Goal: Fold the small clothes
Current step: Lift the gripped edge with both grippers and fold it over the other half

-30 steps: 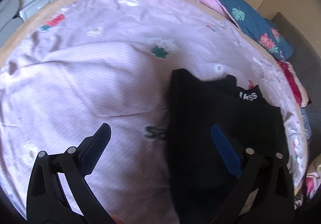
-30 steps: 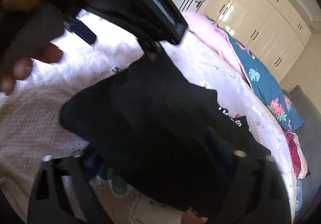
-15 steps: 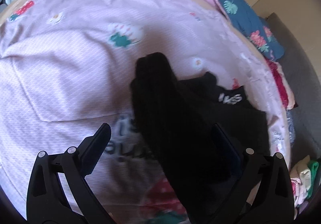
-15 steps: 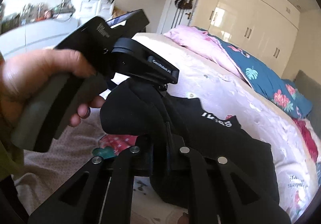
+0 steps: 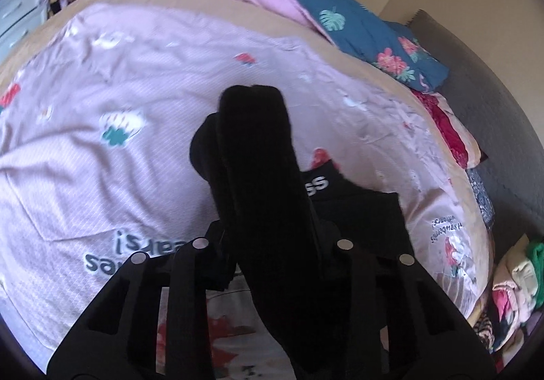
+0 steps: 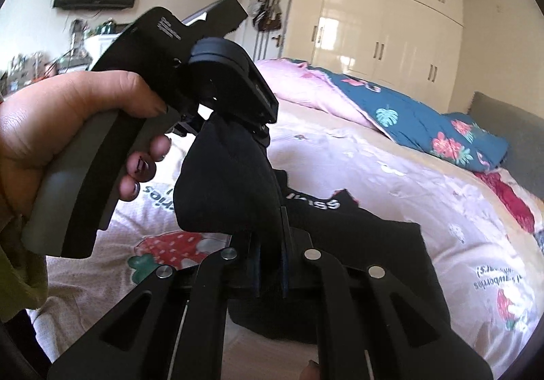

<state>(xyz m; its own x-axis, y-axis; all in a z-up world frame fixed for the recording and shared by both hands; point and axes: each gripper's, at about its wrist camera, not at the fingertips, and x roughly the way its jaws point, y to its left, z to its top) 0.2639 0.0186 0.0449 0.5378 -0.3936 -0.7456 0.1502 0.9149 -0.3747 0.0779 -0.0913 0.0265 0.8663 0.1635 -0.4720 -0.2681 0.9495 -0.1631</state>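
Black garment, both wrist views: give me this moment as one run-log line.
stage: lifting fold | left gripper: jaws closing, black garment between them | right gripper: shut on black garment | garment: part raised, rest on bedspread

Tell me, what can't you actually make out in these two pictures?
- Left wrist view: the left gripper pads, closing, are buried in a raised fold of the black garment.
- Both views: the garment's white lettering is partly covered by that fold, unreadable.
- Right wrist view: the shelf clutter is blurred and small.
- Left wrist view: the clothes pile is cut off by the lens edge.
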